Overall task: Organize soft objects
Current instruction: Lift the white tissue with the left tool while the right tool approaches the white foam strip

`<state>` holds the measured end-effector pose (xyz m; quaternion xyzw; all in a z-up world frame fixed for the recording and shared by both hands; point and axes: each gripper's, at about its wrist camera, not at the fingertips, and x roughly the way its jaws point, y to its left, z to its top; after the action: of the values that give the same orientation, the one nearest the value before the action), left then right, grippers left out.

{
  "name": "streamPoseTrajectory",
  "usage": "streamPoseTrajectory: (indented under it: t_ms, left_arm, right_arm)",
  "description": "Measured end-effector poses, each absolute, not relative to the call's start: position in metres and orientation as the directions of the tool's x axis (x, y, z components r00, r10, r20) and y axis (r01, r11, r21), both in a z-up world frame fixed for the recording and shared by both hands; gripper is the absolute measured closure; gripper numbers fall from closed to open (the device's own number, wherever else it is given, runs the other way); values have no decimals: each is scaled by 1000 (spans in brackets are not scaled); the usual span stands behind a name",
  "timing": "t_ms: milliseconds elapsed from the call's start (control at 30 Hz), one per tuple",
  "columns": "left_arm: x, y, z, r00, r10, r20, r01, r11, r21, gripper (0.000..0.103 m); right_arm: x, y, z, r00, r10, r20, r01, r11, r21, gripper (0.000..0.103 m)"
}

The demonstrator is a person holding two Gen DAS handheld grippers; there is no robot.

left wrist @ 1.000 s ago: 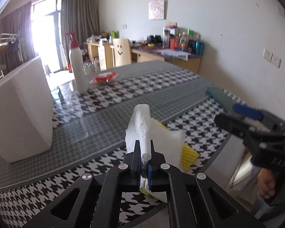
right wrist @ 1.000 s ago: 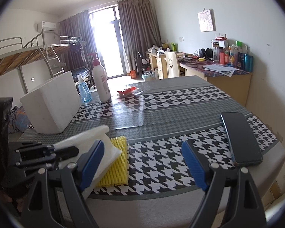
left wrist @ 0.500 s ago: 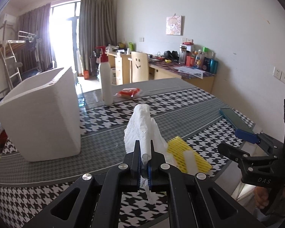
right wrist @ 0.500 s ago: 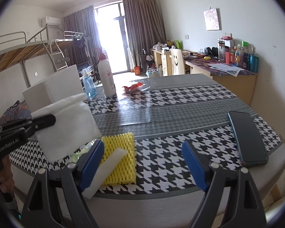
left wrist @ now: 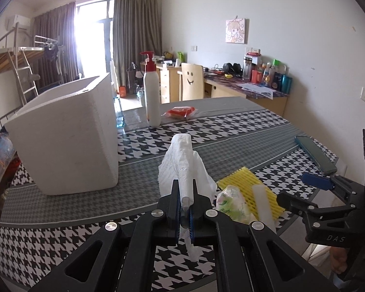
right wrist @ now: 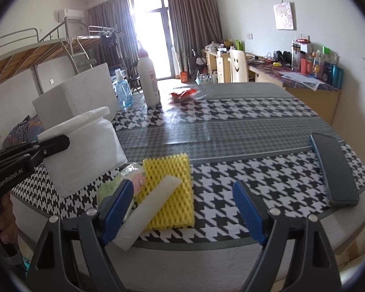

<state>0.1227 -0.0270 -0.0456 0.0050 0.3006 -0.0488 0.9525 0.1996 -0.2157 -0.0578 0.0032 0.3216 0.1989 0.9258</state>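
The lower part of the white paper towel (left wrist: pixel 182 170) drops out of sight behind the left gripper (left wrist: pixel 185 210), and the plastic-wrapped packet (left wrist: pixel 231 200) beside it is too blurred to name (green and pink print is all that shows). The white foam box (left wrist: pixel 68 136) hides most of the blue bottle (right wrist: pixel 123 91) from the left wrist view. The yellow foam net (right wrist: pixel 169 185) lies near the table's (right wrist: pixel 231 131) front edge with a white foam strip (right wrist: pixel 150 209) across it; the dark phone (right wrist: pixel 334 168) sits close to the right edge, and the middle of the table between them and the pump bottle (left wrist: pixel 151 92) is open. The left gripper is clamped tight on the towel, held above the table. The right gripper (right wrist: pixel 182 209) has its jaws spread wide, gripping nothing, just before the net.
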Motion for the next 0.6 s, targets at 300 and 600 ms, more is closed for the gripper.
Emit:
streamPoseTrajectory:
  t_ms: [300,600]
  left_arm:
    - [123,-30,-52,804,-101,-586,112,994,-17,98]
    - [121,-28,-54,805,-111,-582,118,993,-25,98]
  right_arm:
    - [211,-204,-72,634,386,-670,-359,915,187,44]
    - [210,-189,-73,608,398,-687,-382,905,187,49]
